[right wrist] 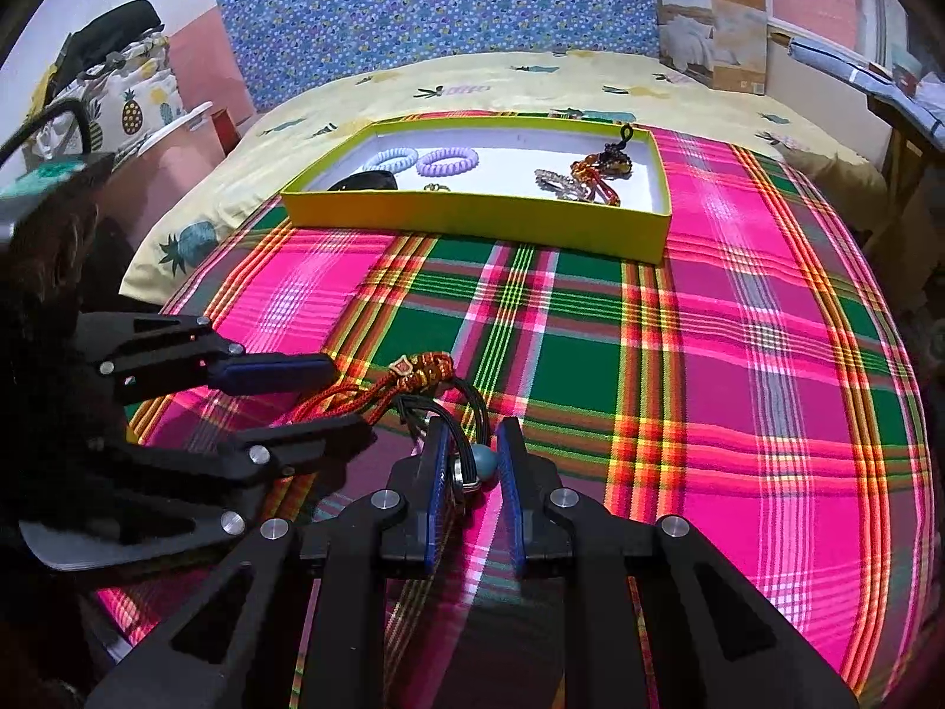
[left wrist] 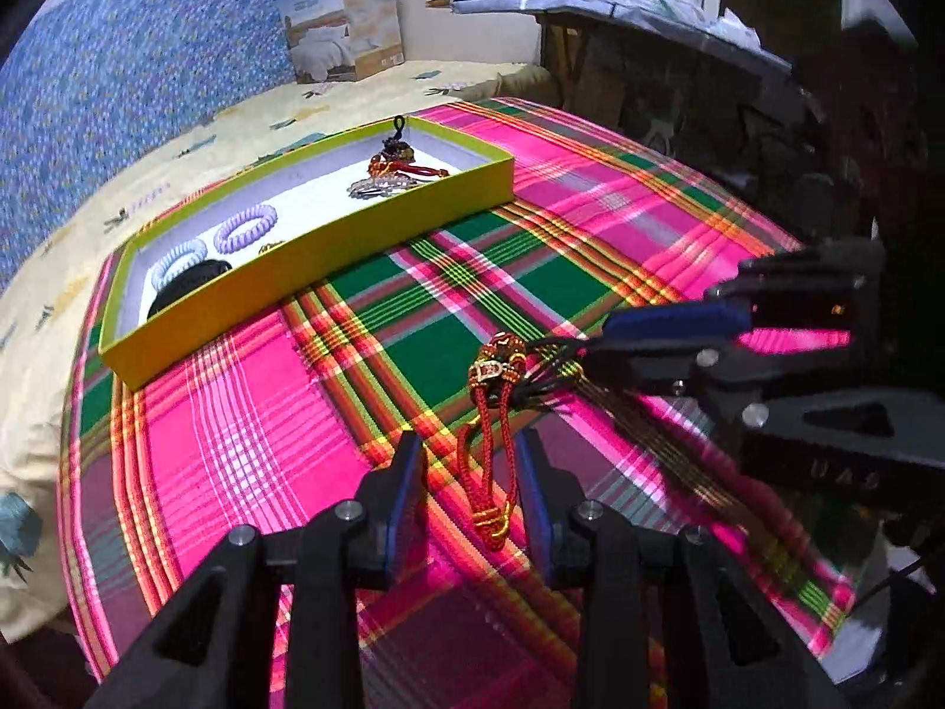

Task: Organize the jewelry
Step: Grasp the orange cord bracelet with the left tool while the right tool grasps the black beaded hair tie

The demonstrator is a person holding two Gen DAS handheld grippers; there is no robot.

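A red cord bracelet (left wrist: 487,443) with a beaded knot (left wrist: 501,360) lies on the plaid cloth, tangled with a black cord bracelet (right wrist: 466,413) that has a teal bead (right wrist: 481,468). My left gripper (left wrist: 472,455) is open, its fingers on either side of the red cord loop. My right gripper (right wrist: 472,443) has its fingers around the black cords and teal bead, with a small gap still showing. In the left wrist view the right gripper (left wrist: 614,331) reaches in from the right. In the right wrist view the left gripper (right wrist: 348,396) reaches in from the left.
A yellow-green box (right wrist: 472,215) stands at the far side of the cloth, holding coil hair ties (right wrist: 446,161), a black band, a ring, a clip and another red bracelet (right wrist: 602,174). A yellow pineapple sheet (right wrist: 531,83) lies beyond. A dark table (left wrist: 679,71) stands at the right.
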